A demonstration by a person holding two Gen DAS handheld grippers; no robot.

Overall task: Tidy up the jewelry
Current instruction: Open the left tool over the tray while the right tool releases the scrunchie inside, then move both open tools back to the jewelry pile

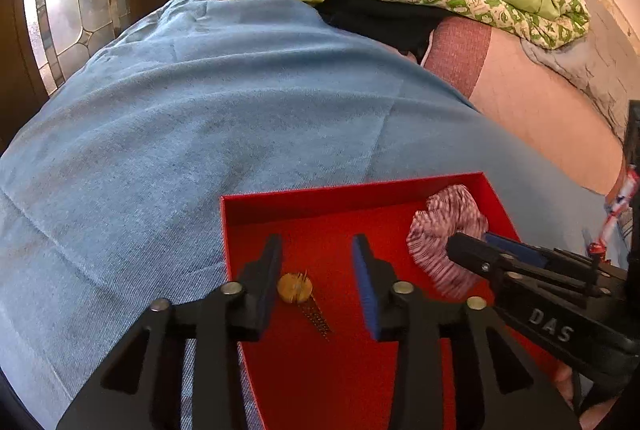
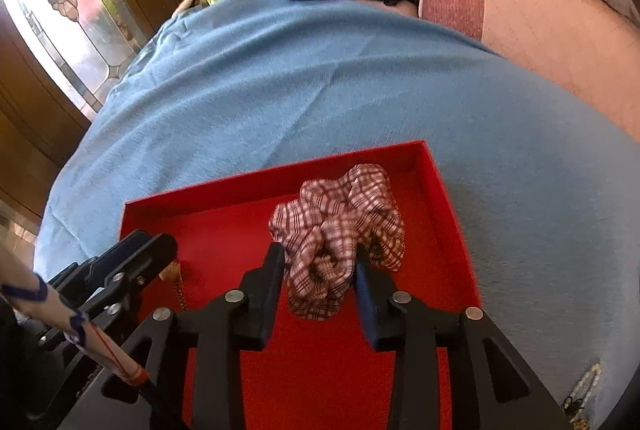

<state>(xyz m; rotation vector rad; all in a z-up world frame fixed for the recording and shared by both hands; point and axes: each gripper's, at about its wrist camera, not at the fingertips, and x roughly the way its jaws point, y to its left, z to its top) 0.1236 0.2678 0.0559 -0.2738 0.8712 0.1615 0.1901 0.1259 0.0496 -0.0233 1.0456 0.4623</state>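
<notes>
Blue cloth covers the bed; stained-glass window beside.

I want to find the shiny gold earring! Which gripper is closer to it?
Left. The left gripper sits right over the gold earring in the red box, jaws open around it. The right gripper is off to the side, at the checked scrunchie.

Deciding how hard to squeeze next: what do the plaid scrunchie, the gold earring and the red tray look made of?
Plaid scrunchie: soft woven fabric, matte, gathered into ruffles.
Gold earring: probably metal; a dull gold disc with fine dangling chains, though the view is too blurred to be sure.
Red tray: stiff, thin straight walls and a matte, slightly textured floor; likely cardboard or plastic.
</notes>
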